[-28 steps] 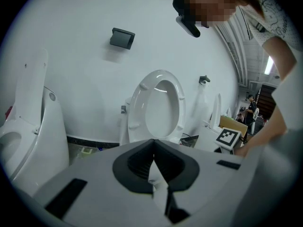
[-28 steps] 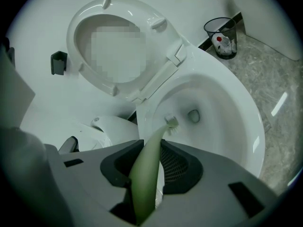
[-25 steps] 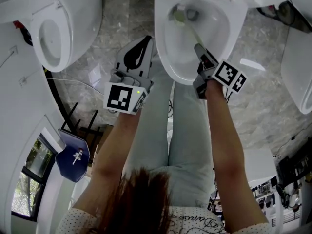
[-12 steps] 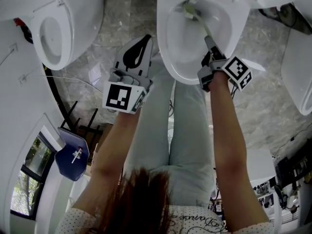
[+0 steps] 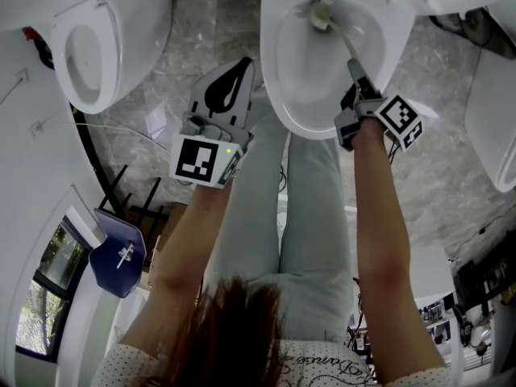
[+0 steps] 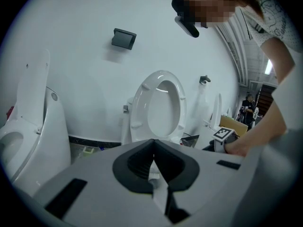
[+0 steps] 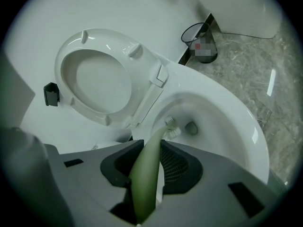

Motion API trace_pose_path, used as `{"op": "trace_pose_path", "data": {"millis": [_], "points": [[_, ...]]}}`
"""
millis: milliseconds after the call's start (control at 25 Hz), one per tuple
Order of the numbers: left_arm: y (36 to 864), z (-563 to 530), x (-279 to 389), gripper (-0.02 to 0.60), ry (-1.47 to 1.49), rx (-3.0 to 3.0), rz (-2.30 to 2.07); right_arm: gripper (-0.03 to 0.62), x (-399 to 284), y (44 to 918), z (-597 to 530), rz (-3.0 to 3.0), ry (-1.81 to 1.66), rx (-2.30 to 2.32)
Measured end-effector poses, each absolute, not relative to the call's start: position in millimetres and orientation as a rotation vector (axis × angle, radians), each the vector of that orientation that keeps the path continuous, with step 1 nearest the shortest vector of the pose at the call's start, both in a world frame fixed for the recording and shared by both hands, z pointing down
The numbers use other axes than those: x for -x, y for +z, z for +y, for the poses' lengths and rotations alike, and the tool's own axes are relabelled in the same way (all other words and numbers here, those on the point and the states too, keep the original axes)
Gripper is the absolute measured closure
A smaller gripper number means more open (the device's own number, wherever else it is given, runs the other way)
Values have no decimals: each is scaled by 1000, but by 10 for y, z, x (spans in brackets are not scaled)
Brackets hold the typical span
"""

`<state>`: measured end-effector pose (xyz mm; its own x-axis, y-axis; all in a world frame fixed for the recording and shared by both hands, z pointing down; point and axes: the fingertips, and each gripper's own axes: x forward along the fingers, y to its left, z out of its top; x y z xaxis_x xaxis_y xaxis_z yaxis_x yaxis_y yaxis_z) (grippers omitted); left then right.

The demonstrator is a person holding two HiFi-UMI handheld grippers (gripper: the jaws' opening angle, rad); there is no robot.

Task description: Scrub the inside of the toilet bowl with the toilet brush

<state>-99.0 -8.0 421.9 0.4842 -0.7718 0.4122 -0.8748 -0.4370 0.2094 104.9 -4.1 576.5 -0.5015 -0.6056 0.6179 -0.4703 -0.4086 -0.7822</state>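
The white toilet bowl (image 5: pixel 294 87) lies at the top centre of the head view. My right gripper (image 5: pixel 355 77) hangs over its near right rim, shut on the pale green toilet brush handle (image 7: pixel 146 174). The handle slants down into the bowl (image 7: pixel 236 126). Its white bristle head (image 7: pixel 172 126) rests against the back wall, just left of the drain hole (image 7: pixel 191 127); in the head view the brush head (image 5: pixel 322 13) is at the bowl's far end. My left gripper (image 5: pixel 228 93) is shut and empty, held outside the bowl's left rim; the left gripper (image 6: pixel 154 159) faces the wall.
The seat and lid (image 7: pixel 94 79) stand raised against the wall. A second toilet (image 5: pixel 97 47) is at the left and another fixture (image 5: pixel 496 127) at the right. A black wire bin (image 7: pixel 200 40) sits on the marble floor. The person's legs (image 5: pixel 282 208) stand before the bowl.
The brush head has swept from the bowl's back left towards the right along the far wall. My right gripper moved right with it. The left gripper stayed put.
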Motion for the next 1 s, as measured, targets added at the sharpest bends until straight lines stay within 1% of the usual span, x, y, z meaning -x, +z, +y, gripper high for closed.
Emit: {"op": "trace_pose_path", "data": {"millis": [360,600,800,1000], "points": [[4232,-87,992,580,345,-2339,-1375,474,-1288,5795,-27,1532,-2034,1556],[4191,-84,946,578,332,-2354,-1363,474,-1509,5790,99,1581,-2016,1633],[4164,-84,936,580,330,-2365,-1367,475,-1514,5750,170,1611,-2013,1626],[4130,-37,909,580,326,-2381,-1356,475,-1353,5516,271,1835,-1982,1591]]}}
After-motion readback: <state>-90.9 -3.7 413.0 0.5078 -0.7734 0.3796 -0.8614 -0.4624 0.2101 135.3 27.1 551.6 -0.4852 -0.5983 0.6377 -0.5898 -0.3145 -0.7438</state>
